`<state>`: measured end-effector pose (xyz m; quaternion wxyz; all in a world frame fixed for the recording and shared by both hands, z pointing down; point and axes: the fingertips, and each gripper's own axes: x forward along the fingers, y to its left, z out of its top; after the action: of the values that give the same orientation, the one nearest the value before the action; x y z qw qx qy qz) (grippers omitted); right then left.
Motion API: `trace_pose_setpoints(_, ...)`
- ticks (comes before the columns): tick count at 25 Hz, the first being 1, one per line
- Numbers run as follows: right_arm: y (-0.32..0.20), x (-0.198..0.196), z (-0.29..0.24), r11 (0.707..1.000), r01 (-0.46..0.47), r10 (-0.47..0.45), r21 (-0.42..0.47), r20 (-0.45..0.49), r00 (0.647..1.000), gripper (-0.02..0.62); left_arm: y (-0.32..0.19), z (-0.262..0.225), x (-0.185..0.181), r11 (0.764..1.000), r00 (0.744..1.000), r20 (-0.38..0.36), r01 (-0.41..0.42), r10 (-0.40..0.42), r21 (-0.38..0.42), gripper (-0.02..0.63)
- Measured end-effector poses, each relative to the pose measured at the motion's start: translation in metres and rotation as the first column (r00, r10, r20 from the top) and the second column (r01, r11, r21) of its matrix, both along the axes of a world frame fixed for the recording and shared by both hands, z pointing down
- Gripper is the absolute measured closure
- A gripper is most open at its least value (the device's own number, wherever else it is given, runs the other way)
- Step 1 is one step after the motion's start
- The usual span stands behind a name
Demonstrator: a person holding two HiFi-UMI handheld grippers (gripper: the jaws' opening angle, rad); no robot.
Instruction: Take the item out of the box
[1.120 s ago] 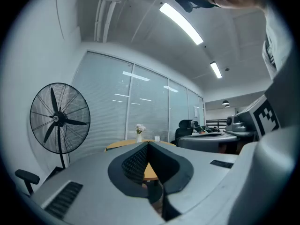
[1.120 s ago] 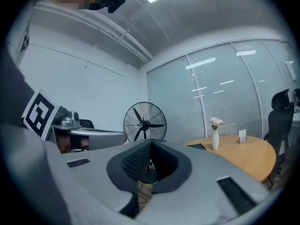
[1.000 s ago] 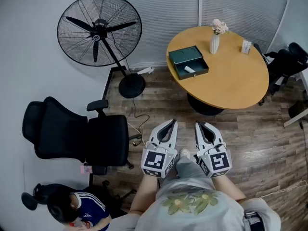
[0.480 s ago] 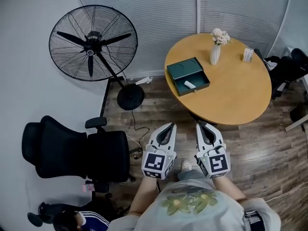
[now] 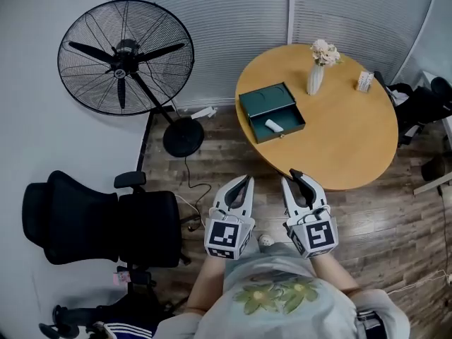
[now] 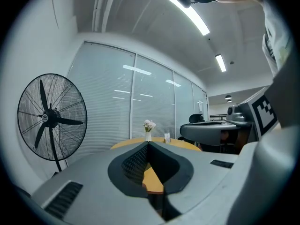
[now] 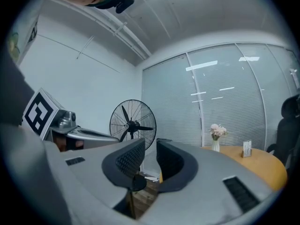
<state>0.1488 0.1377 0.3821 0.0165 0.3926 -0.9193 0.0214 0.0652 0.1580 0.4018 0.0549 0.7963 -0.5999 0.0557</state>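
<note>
A dark green box lies open on the round wooden table, near its left edge, with a small white item inside. Both grippers hang side by side over the wooden floor, short of the table's near edge. My left gripper is shut, its tips meeting with nothing between them. My right gripper is open: its jaws have just been opening and the gap between them holds nothing. The box does not show in either gripper view.
A white vase of flowers and a small card stand at the table's far side. A large black floor fan stands to the left and a black office chair near left. Dark chairs sit at the right edge.
The whole view has shifted toward the table, so the table and box lie nearer to both grippers. The right gripper's jaws have parted; the left stays shut.
</note>
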Motion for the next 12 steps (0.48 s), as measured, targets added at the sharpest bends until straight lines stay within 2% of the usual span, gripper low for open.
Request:
trace_pose_setpoints(4,-0.02,-0.003,0.004,1.0,-0.001,0.001,-0.007,0.011,1.0,0.508,-0.018,0.01,0.001,0.999,1.0,0.009,-0.028,0.028,-0.022,0.606)
trace_pose_setpoints(6,-0.032,-0.006,0.005,1.0,0.008,-0.008,-0.012,0.013,1.0,0.472,-0.031,0.015,0.0,0.999,0.999,0.016,-0.039,0.04,-0.033,0.606)
trace_pose_setpoints(12,-0.084,-0.013,0.011,1.0,-0.025,0.025,-0.005,0.0,1.0,0.464,-0.084,0.022,-0.01,0.995,0.995,0.032,-0.09,0.091,-0.029,0.606)
